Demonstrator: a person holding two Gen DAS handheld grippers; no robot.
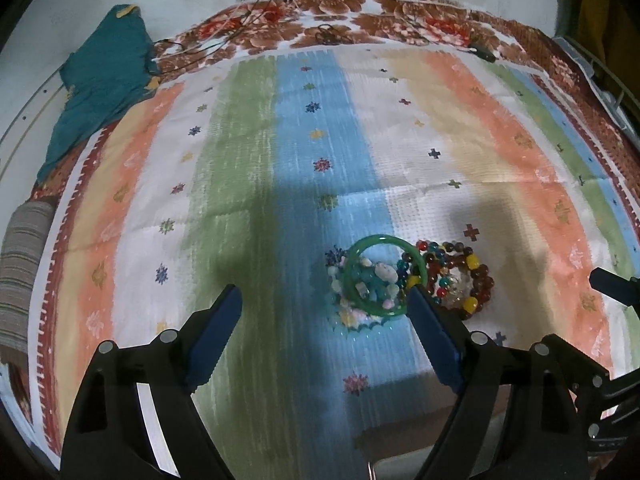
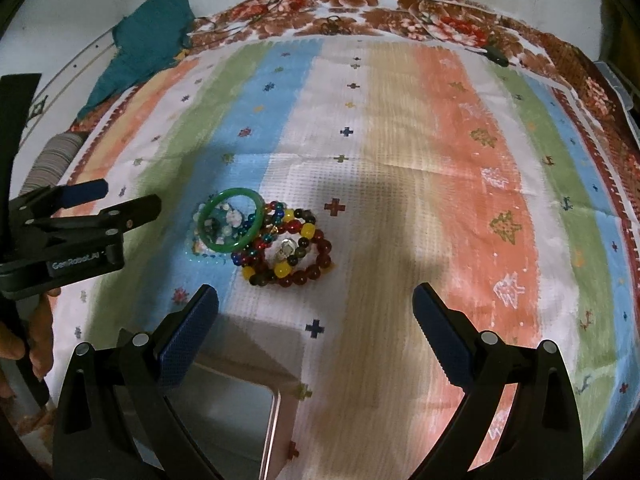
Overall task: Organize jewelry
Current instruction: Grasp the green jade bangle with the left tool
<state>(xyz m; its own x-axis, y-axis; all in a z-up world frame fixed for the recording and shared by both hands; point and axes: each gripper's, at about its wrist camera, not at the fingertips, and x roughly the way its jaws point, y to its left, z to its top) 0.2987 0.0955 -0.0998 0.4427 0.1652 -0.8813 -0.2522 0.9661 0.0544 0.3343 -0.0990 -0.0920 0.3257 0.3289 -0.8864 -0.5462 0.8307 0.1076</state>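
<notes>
Left wrist: bangle (image 1: 374,276) beside left claw (image 1: 326,300).

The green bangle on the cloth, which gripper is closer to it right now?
Left. The left gripper hangs open just short of the green bangle, one finger beside its rim. The right gripper, also open, sits farther back.

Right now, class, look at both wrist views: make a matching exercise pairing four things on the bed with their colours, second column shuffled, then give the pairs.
Things:
1. bangle
2. bead bracelet
3. crumpled cloth
4. gripper pads

Colours:
A. teal
B. dark red with yellow beads
C. blue
D. green

Pairs: 1-D, 2-B, 3-A, 4-C
</notes>
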